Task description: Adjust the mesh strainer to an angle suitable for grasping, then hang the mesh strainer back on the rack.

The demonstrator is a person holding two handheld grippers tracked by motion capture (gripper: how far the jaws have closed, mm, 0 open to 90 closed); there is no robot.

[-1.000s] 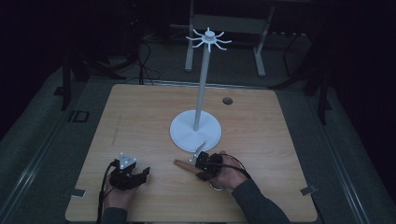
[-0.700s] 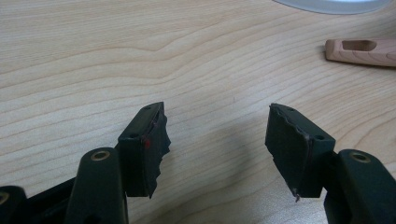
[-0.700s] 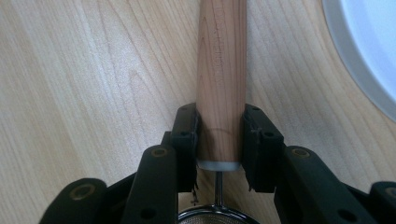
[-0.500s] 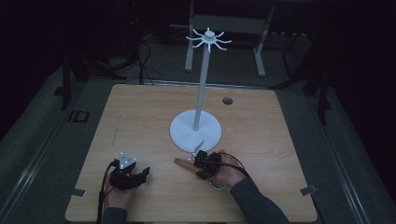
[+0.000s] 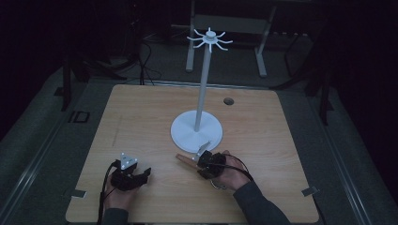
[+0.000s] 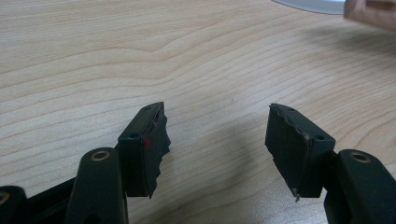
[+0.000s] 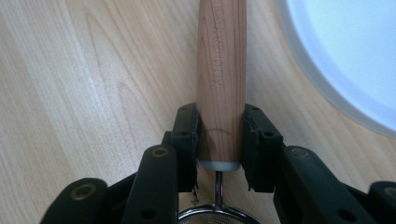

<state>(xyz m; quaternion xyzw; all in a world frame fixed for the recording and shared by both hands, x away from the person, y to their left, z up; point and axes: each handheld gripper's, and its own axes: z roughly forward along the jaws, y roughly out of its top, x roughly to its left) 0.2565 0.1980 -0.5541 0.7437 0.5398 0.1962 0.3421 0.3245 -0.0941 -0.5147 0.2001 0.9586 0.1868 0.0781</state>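
The right claw (image 7: 219,140) is clamped on a wooden handle (image 7: 221,79). Both black pads press against the handle's sides near its lower end, just above a pale collar from which a thin metal shaft runs down to a metal rim at the bottom edge of the right gripper view. What that rim belongs to cannot be told. The jaws have just been closing, with the handle between them. The handle bears faint lettering along its length and lies low over the bench (image 7: 70,93).

In the high view the right claw (image 5: 199,161) sits at the near side of the bench (image 5: 141,117), just in front of the white stand (image 5: 197,133). The handle (image 5: 184,160) projects from it toward the left. The stand has a round base, an upright pole and a crown of hooks at the top. Its base edge shows at the upper right of the right gripper view.

The left claw (image 6: 215,140) stands wide, with nothing between its pads and bare wood grain beneath. In the high view the left claw (image 5: 141,174) rests at the near left of the bench, well apart from the right claw.
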